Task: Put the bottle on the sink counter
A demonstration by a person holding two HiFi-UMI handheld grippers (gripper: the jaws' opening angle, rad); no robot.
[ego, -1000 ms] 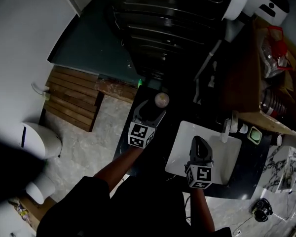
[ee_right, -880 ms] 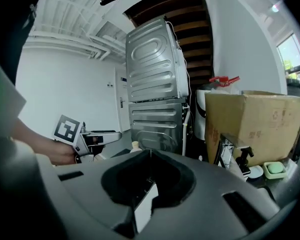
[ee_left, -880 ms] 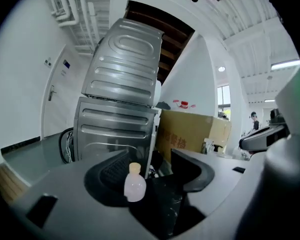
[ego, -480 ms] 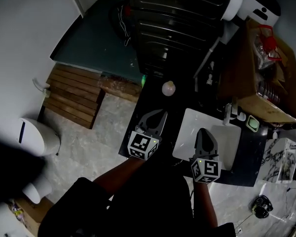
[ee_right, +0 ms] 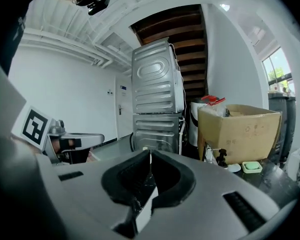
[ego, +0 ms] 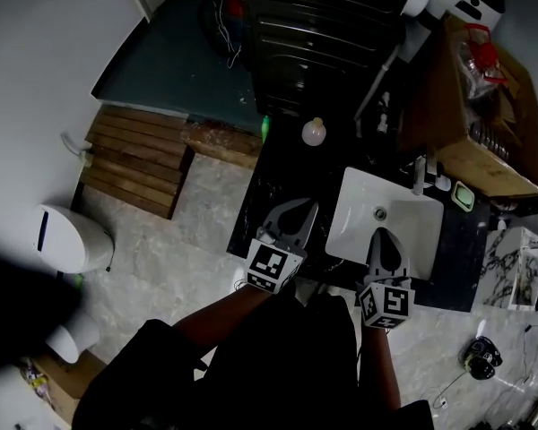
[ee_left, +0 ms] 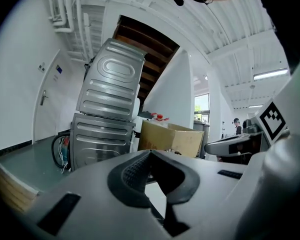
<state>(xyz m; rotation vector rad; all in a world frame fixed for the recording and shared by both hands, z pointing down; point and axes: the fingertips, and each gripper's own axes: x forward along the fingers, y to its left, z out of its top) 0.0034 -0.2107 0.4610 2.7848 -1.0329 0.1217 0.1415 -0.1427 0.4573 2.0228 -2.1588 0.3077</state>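
**Head view, looking steeply down.** The bottle [ego: 314,133], pale and round-topped, stands upright on the dark worktop [ego: 273,182]. It is near the far end of the worktop, just in front of the stacked metal appliances [ego: 327,25] and to the left of the white sink basin [ego: 359,213]. It touches neither tool.

The left hand-held gripper [ego: 299,213] hovers over the near part of the worktop, well apart from the bottle, with its marker cube [ego: 273,267] toward the person. The right hand-held gripper [ego: 384,238] is over the near edge of the basin. A faucet [ego: 419,176] and a green soap dish [ego: 464,195] sit at the far side of the sink. A cardboard box [ego: 480,133] lies beyond them. Wooden slats [ego: 134,168] lie on the floor to the left.

**Left gripper view.** The jaws of the left hand-held gripper [ee_left: 150,153] are closed tip to tip with nothing between them. Beyond them are the appliances [ee_left: 110,114] and the box [ee_left: 170,140].

**Right gripper view.** The jaws of the right hand-held gripper [ee_right: 150,155] also meet at the tips and are empty. The appliances [ee_right: 157,99] and the box [ee_right: 237,131] are in the background.
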